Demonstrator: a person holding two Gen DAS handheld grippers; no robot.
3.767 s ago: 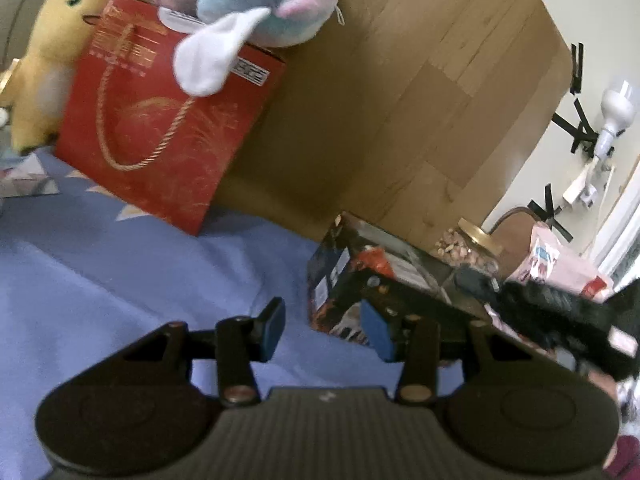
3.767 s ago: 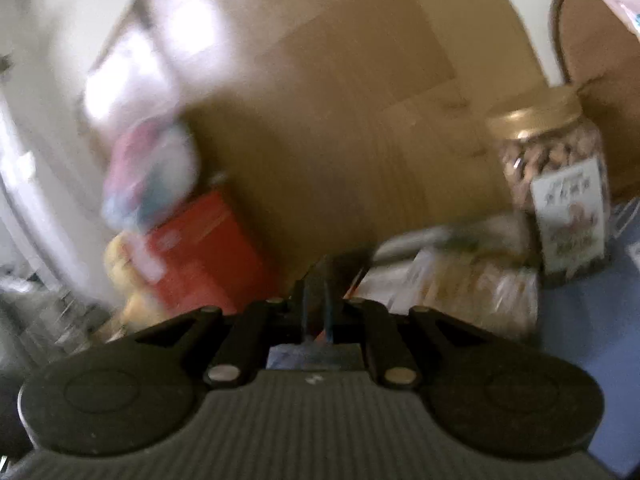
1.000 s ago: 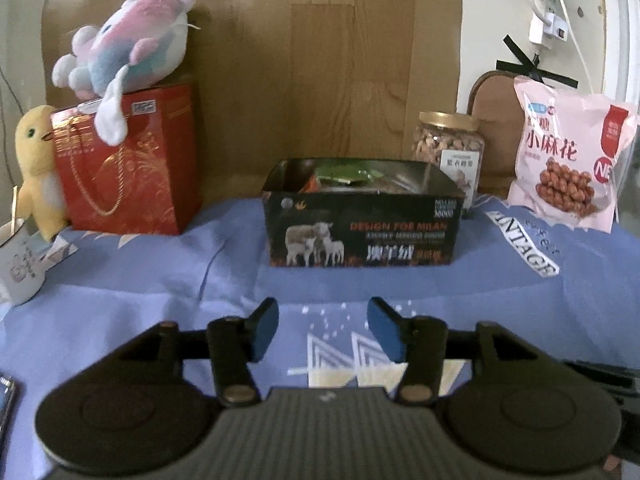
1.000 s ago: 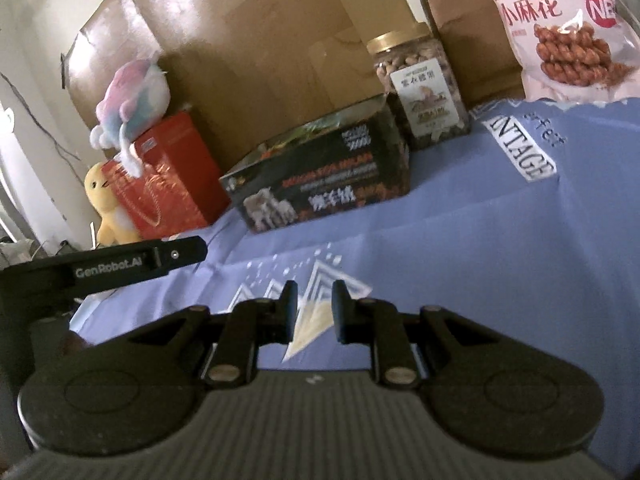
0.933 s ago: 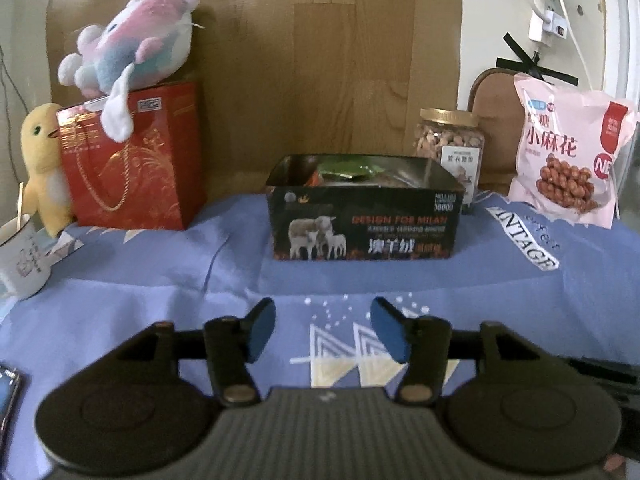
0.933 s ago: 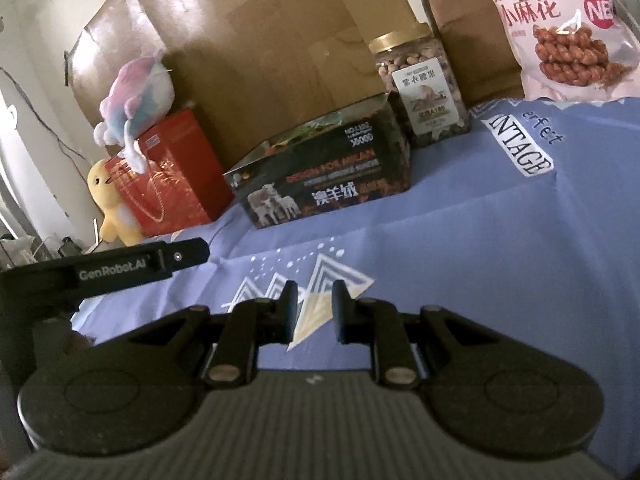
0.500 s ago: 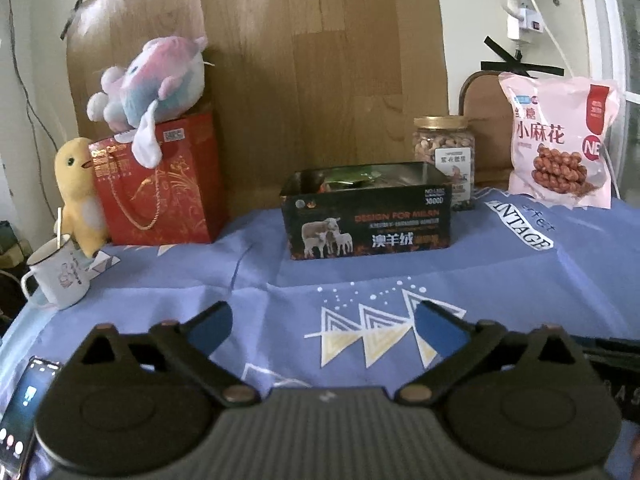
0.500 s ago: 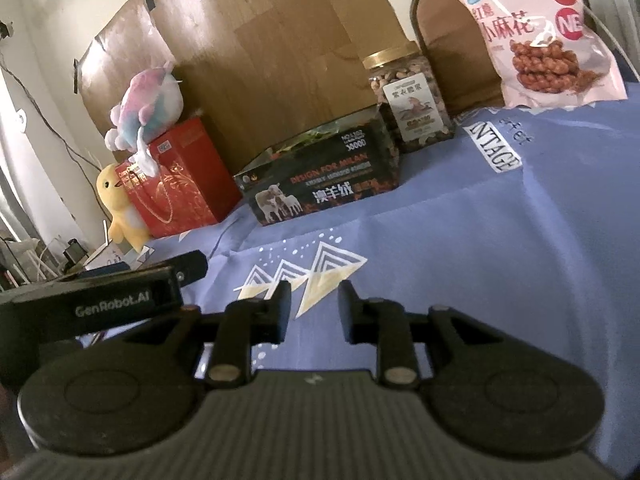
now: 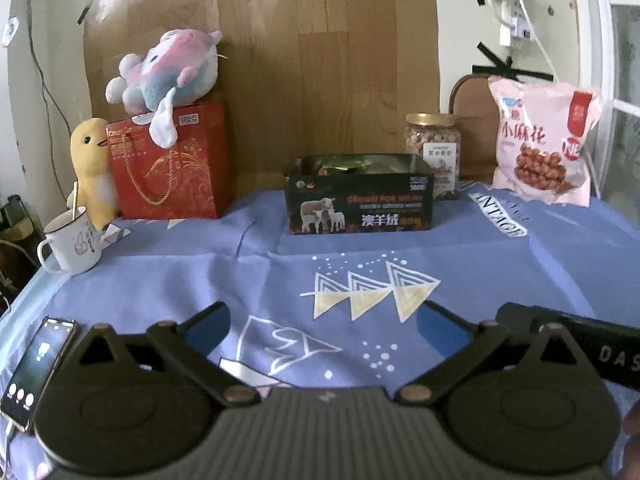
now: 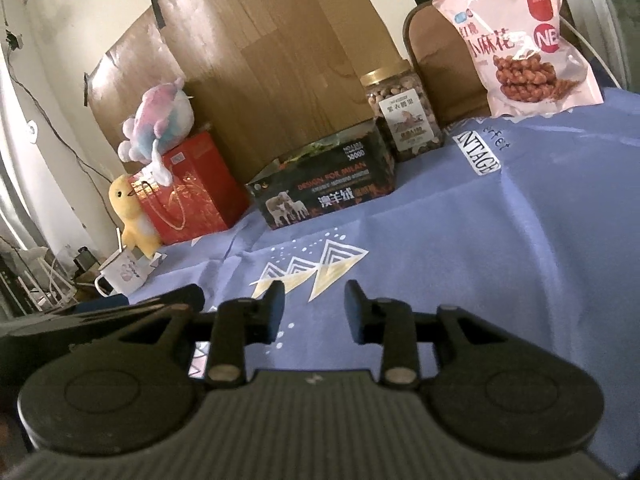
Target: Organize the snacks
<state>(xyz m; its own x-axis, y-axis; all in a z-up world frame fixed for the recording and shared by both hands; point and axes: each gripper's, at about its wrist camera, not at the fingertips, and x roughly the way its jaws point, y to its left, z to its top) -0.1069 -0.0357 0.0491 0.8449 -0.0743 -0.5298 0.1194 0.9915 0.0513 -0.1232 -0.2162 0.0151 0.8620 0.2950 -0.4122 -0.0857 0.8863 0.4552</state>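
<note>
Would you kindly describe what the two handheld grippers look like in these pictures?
Both are matte black plastic. The left gripper has blue finger pads, linkage arms with metal pivot pins, round housings and a ribbed body. The right gripper is built alike, with darker pads.

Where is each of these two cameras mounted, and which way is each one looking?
Left wrist view: sits on the left gripper, facing straight across the blue cloth at the black box; its own fingers show spread wide, empty.
Right wrist view: sits on the right gripper, looking slantwise toward the box; its jaws are opening, nothing between them, and the other gripper's edge shows at left.
Shared: box, nut jar, pink snack bag, red gift bag.
</note>
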